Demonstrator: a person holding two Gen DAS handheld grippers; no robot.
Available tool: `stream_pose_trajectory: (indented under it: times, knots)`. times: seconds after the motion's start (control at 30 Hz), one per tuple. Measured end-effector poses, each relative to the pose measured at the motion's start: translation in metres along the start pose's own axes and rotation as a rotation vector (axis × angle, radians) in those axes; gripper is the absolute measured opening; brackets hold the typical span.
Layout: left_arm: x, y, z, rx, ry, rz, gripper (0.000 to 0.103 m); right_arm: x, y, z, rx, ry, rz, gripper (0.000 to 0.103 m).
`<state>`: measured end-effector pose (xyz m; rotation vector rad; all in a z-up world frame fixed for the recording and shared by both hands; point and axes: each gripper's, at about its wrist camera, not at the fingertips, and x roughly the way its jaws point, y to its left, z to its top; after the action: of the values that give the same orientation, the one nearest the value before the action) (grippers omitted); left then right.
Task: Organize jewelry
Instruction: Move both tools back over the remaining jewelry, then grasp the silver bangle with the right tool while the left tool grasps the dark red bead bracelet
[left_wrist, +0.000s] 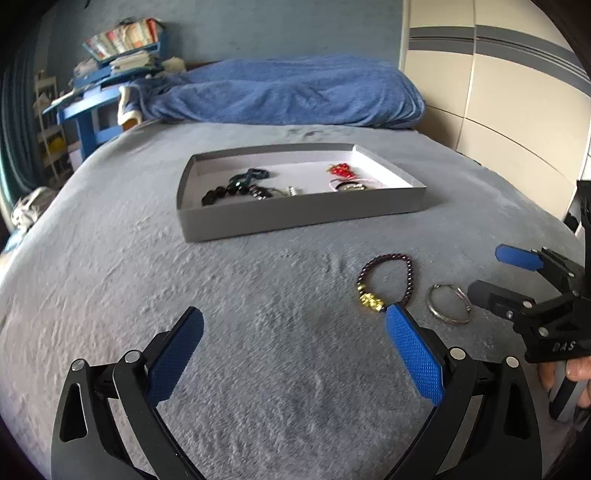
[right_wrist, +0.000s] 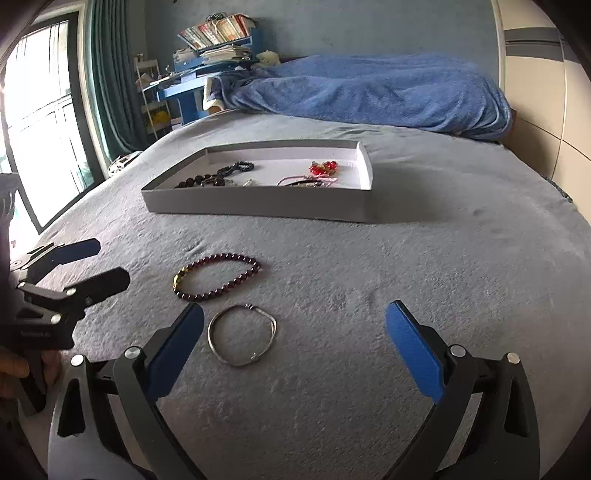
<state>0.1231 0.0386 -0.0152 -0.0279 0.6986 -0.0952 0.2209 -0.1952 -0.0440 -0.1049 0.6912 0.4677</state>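
A grey tray (left_wrist: 295, 216) (right_wrist: 258, 206) sits on the grey bed cover and holds several pieces: black beads (left_wrist: 229, 190), a red bead piece (left_wrist: 340, 170) (right_wrist: 323, 168) and a pink cord piece (left_wrist: 349, 184). A dark purple bead bracelet (left_wrist: 388, 280) (right_wrist: 218, 275) with a gold charm and a silver bangle (left_wrist: 448, 302) (right_wrist: 242, 334) lie on the cover in front of the tray. My left gripper (left_wrist: 295, 325) (right_wrist: 110, 264) is open and empty, left of the bracelet. My right gripper (right_wrist: 295, 321) (left_wrist: 487, 271) is open and empty, the bangle by its left finger.
A blue blanket (left_wrist: 288, 92) (right_wrist: 369, 88) is heaped at the far end of the bed. A blue desk with books (left_wrist: 107, 70) (right_wrist: 207, 55) stands at the back left. A cream wardrobe (left_wrist: 498, 92) is on the right, a window (right_wrist: 37, 110) on the left.
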Motion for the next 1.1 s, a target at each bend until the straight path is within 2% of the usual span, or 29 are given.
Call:
stream_pose_trajectory:
  times: [0.23, 0.43, 0.47, 0.5, 0.63, 0.7, 0.77, 0.87, 1.1]
  knots:
    - [-0.002, 0.009, -0.004, -0.058, 0.013, 0.009, 0.098, 0.008, 0.015, -0.004, -0.068, 0.063, 0.033, 0.097]
    - [0.000, 0.009, -0.004, -0.061, 0.026, 0.011, 0.098, 0.020, 0.022, -0.005, -0.103, 0.120, 0.012, 0.096]
    - [0.001, 0.008, -0.004, -0.056, 0.032, 0.013, 0.098, 0.025, 0.023, -0.005, -0.109, 0.141, 0.006, 0.089]
    - [0.002, 0.008, -0.004, -0.053, 0.036, 0.014, 0.098, 0.028, 0.024, -0.005, -0.113, 0.152, 0.005, 0.087]
    - [0.005, 0.003, -0.004, -0.027, 0.047, 0.023, 0.098, 0.030, 0.027, -0.005, -0.128, 0.156, -0.012, 0.086]
    - [0.005, 0.002, -0.004, -0.018, 0.047, 0.026, 0.098, 0.029, 0.028, -0.006, -0.136, 0.146, -0.014, 0.080]
    - [0.006, 0.000, -0.003, -0.009, 0.050, 0.030, 0.098, 0.027, 0.030, -0.006, -0.142, 0.133, -0.020, 0.062]
    - [0.010, -0.006, -0.003, 0.021, 0.073, 0.029, 0.098, 0.025, 0.026, -0.006, -0.123, 0.122, -0.024, 0.047]
    - [0.019, -0.021, 0.002, 0.092, 0.115, -0.028, 0.098, 0.020, 0.010, -0.004, -0.043, 0.100, -0.048, 0.047]
